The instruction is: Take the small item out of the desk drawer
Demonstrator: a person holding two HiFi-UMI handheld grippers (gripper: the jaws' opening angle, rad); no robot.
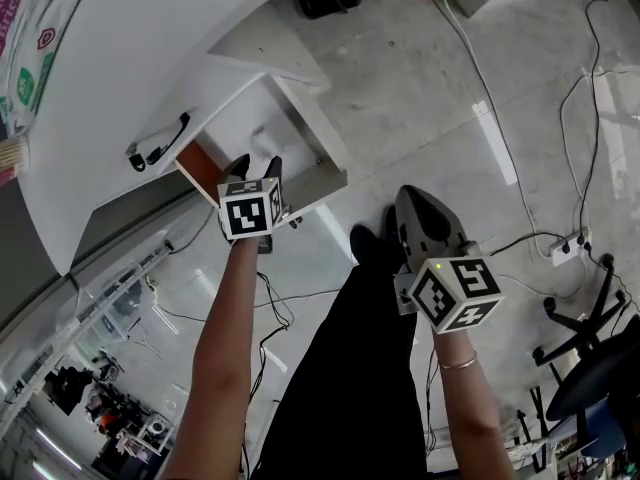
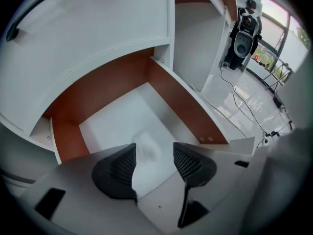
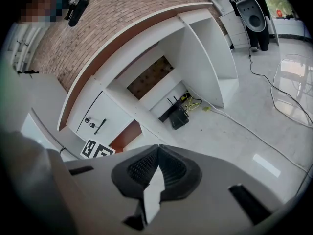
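Observation:
The white desk's drawer [image 1: 197, 164] stands pulled out, with brown inner walls [image 2: 182, 103] and a white bottom. A small white item [image 2: 147, 145] lies on that bottom; in the head view the item [image 1: 262, 141] is a pale blur. My left gripper [image 1: 255, 167] hangs over the drawer, open, and in its own view the left gripper [image 2: 154, 154] frames the item between its jaws without touching it. My right gripper [image 1: 412, 196] is held apart over the floor to the right, shut and empty. In its own view the right gripper [image 3: 157, 154] points at the desk.
A white front panel with a black handle [image 1: 160, 144] sits just above the drawer. Cables and a power strip [image 1: 568, 247] lie on the floor at right, near an office chair base [image 1: 590, 340]. A black router [image 3: 177, 116] sits under the desk. The person's dark trousers [image 1: 360, 368] are below.

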